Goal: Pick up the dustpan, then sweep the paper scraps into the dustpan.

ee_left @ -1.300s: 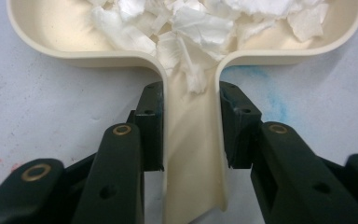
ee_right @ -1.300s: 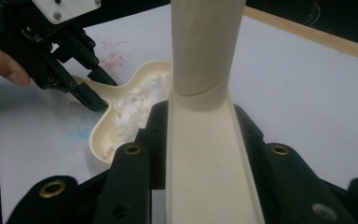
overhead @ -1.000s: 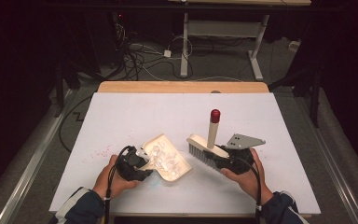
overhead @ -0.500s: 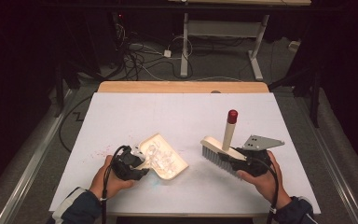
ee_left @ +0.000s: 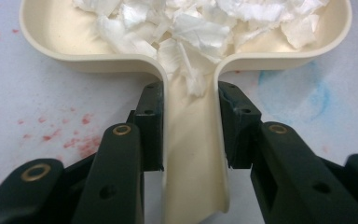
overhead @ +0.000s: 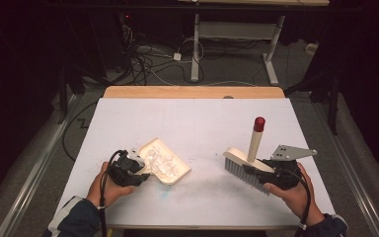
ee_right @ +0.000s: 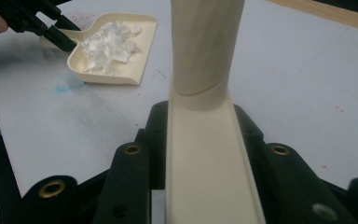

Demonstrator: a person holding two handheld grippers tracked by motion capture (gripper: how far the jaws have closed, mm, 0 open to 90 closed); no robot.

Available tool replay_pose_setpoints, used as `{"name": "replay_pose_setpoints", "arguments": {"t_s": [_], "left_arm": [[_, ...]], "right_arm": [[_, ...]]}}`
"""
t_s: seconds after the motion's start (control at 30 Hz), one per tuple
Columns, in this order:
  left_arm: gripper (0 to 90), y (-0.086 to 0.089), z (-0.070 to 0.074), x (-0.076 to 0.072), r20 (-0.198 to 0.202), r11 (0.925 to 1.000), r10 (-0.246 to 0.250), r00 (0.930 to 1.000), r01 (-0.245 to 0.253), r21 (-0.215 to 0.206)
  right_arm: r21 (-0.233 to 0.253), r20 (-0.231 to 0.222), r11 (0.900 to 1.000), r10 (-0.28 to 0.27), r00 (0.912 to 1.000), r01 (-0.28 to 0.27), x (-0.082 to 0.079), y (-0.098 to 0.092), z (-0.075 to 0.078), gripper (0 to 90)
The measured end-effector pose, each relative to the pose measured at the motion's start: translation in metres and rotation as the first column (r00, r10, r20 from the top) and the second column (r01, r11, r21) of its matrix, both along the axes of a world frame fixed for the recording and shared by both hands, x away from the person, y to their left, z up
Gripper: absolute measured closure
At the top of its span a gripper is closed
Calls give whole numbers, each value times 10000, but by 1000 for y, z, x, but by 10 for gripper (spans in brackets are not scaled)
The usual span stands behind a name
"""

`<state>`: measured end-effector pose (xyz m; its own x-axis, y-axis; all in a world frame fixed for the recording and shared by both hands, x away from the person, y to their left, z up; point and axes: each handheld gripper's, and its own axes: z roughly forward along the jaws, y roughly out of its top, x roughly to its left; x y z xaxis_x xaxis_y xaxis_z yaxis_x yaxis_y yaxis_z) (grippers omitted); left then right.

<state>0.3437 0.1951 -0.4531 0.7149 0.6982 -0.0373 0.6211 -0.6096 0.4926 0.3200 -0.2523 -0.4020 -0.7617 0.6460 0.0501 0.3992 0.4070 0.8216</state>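
Observation:
A cream dustpan (overhead: 164,162) lies on the white table, holding several white paper scraps (ee_left: 200,28). My left gripper (overhead: 139,167) is shut on the dustpan's handle (ee_left: 193,154), a jaw on each side. A cream hand brush (overhead: 246,165) with grey bristles and a red-tipped upright handle (overhead: 259,123) is held at the right. My right gripper (overhead: 262,174) is shut on the brush's back (ee_right: 205,163). In the right gripper view the dustpan (ee_right: 114,49) sits far left with the left gripper (ee_right: 58,36) on it.
The white table (overhead: 192,123) has a wooden strip at its far edge (overhead: 192,92). Faint red specks (ee_left: 74,140) and a blue smudge (ee_left: 307,88) mark the surface near the dustpan. Cables and a desk frame (overhead: 237,34) stand on the dark floor beyond.
My right gripper has carried the brush to the right, away from the dustpan. The left gripper and dustpan have stayed in place.

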Motion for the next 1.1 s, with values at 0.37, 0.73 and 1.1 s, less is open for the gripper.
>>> {"name": "replay_pose_setpoints", "arguments": {"t_s": [0.37, 0.73, 1.1], "left_arm": [[633, 23, 3, 4, 183, 9977, 681, 9975, -682, 61], [633, 35, 2, 5, 245, 9931, 1168, 9929, -1169, 51], [632, 49, 5, 2, 380, 9855, 1699, 9847, -1697, -87]], "right_arm": [[94, -299, 9992, 381, 9988, -378, -8, -3, 3, 675], [158, -1077, 9955, 945, 9897, -934, -15, -8, 6, 674], [9, -1853, 9906, 1347, 9734, -1369, -19, -11, 5, 674]]}}
